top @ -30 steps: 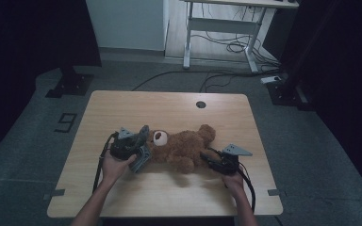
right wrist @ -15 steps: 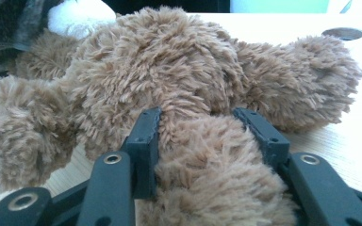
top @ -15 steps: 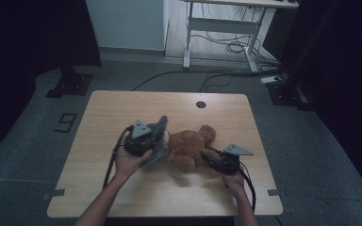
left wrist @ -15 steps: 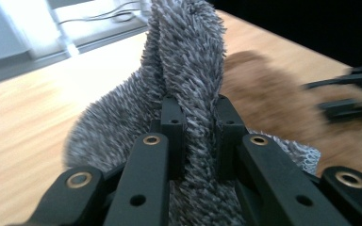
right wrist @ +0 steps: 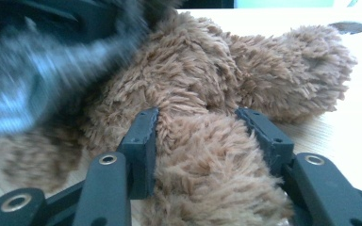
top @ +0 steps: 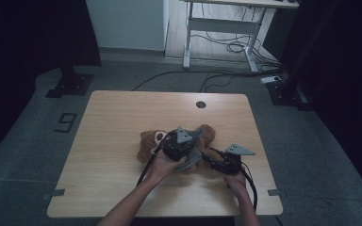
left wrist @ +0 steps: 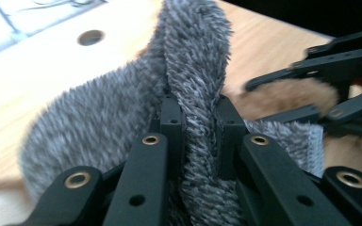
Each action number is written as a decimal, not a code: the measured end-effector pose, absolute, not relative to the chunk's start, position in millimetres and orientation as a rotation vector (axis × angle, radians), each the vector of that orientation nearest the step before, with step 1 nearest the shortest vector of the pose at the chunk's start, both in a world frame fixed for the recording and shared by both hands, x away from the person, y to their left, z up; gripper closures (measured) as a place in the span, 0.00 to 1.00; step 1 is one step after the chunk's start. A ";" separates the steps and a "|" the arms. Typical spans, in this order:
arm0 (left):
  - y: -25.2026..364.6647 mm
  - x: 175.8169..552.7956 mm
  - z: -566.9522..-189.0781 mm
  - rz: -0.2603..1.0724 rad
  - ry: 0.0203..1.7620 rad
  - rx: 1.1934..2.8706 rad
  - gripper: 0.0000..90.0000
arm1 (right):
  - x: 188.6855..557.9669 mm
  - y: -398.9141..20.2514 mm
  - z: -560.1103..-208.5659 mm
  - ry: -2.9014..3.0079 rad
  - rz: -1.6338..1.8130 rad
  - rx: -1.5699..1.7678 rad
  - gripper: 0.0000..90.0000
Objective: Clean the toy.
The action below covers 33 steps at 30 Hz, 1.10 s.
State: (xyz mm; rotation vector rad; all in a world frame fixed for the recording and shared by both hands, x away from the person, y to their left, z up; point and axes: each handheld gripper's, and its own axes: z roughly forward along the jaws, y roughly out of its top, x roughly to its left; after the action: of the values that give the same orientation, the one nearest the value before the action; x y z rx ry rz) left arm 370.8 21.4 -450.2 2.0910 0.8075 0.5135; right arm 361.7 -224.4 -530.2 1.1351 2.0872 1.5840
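Grey shaggy cloth [left wrist: 188, 94] is pinched in the left gripper [left wrist: 195, 117]; the right gripper [right wrist: 200, 127] clamps the brown plush bear [right wrist: 207, 94].

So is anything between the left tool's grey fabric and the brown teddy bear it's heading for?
Nothing visible. The left tool is shut on a fuzzy grey fabric piece right above the brown plush teddy bear on the wooden table. The right tool grips one bear limb, off to the side.

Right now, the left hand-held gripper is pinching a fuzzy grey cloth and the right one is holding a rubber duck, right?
Not quite. The right hand-held gripper is holding a brown teddy bear, as the right gripper view shows. The left hand-held gripper does pinch the fuzzy grey cloth.
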 end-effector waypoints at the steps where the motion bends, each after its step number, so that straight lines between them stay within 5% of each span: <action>1: 30.4 370.3 -449.1 0.530 0.822 2.091 0.86 | 361.7 -224.3 -530.4 2.088 1.584 1.143 0.56; 15: 136.5 357.1 -447.5 0.569 0.993 1.985 0.86 | 361.2 -225.5 -532.2 2.107 1.598 1.165 0.55; 33: 172.1 371.3 -510.7 0.534 1.205 2.023 0.87 | 361.3 -222.5 -535.2 2.117 1.600 1.168 0.55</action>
State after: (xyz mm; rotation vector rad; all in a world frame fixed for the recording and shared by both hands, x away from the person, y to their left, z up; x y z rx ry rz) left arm 371.3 172.1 -510.7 2.0234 1.2049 0.5342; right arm 361.3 -222.5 -535.2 1.1675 2.1172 1.6003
